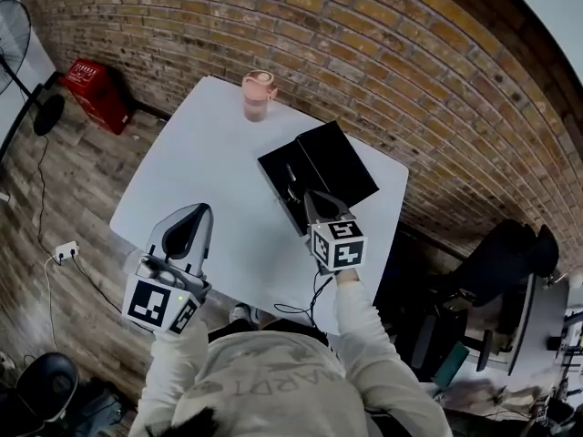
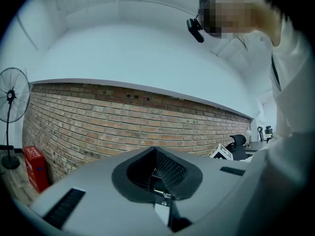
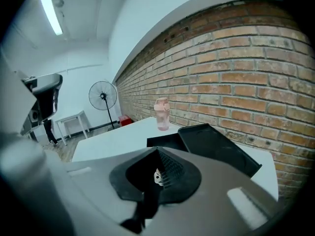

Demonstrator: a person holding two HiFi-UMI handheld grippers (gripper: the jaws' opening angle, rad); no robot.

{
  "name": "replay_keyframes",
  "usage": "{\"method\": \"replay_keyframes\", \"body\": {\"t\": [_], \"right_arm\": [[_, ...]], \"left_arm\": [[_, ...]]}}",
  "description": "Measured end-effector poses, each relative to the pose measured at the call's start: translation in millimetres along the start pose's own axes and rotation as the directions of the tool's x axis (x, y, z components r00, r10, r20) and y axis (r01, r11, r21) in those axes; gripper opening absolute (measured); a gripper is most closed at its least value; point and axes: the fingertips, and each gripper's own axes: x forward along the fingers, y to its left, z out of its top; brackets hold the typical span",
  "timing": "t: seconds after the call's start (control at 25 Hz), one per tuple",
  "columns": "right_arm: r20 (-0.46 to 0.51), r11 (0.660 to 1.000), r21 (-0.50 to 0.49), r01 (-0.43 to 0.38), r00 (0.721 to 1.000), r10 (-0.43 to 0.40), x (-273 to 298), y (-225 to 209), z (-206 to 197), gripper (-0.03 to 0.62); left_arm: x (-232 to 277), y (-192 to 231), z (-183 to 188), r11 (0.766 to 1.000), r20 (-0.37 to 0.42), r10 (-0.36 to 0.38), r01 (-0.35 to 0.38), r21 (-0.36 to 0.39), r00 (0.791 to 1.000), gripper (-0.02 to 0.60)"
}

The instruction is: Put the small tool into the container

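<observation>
The right gripper (image 1: 308,195) was out over the near end of the container (image 1: 273,169), tip aimed into the open black tray. Its jaws were pressed together, and its own view showed nothing between them. Just ahead of that tip, inside the tray, lay a small greyish thing, and that looked like the tool (image 1: 291,186). It was too small to be sure of, and whether the tip touched it could not be told. The lid (image 1: 337,160) lay open beside the tray, on the side toward the brick wall (image 1: 392,53).

Over on the other side, the left gripper (image 1: 206,209) hung well apart from the container, above the near left part of the table (image 1: 196,144). Its jaws were closed too, with nothing in them, and its own view looked up at brick and white wall.

At the far end of the white table stood a pink bottle (image 1: 258,95), upright and apart from the container. Down on the floor to the left sat a red box (image 1: 96,94), with a fan (image 1: 14,35) near it.
</observation>
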Motion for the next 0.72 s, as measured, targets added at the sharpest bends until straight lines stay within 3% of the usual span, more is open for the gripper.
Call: {"method": "replay_keyframes", "body": {"t": [0.44, 0.72], "right_arm": [[0.198, 0.994, 0.082, 0.073, 0.976, -0.088, -78, 7, 33, 0.009], [0.284, 0.991, 0.067, 0.116, 0.950, -0.130, -126, 18, 42, 0.009]], "left_arm": [[-4, -25, 12, 0.997, 0.022, -0.075, 0.075, 0.019, 0.997, 0.005], [-14, -47, 14, 0.993, 0.030, -0.116, 0.115, 0.035, 0.993, 0.005]]}}
